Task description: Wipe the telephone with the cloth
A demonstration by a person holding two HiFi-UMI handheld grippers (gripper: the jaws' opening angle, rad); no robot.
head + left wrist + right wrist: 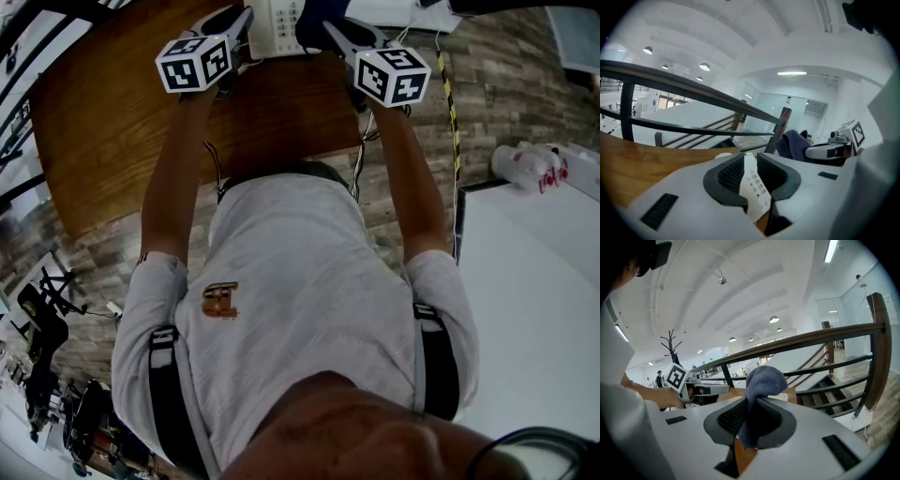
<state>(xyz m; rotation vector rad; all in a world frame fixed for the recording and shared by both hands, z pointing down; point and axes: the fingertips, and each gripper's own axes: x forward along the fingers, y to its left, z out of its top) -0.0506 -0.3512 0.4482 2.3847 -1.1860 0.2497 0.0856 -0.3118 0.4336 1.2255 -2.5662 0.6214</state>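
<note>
Head view downward; others low across table (112,122)

Wooden table (112,141), brick-patterned floor (506,103), dark stair railing (825,337), white ceiling lights (704,67).

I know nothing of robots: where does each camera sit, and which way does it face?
Head view: on the person's head, facing steeply down at the table; chest, arms, left gripper, right gripper show.
Left gripper view: on the left gripper, along its jaws, shut on the phone.
Right gripper view: on the right gripper, along its jaws, shut on the cloth; the left hand shows.
Shared: each gripper view shows the other gripper.
</note>
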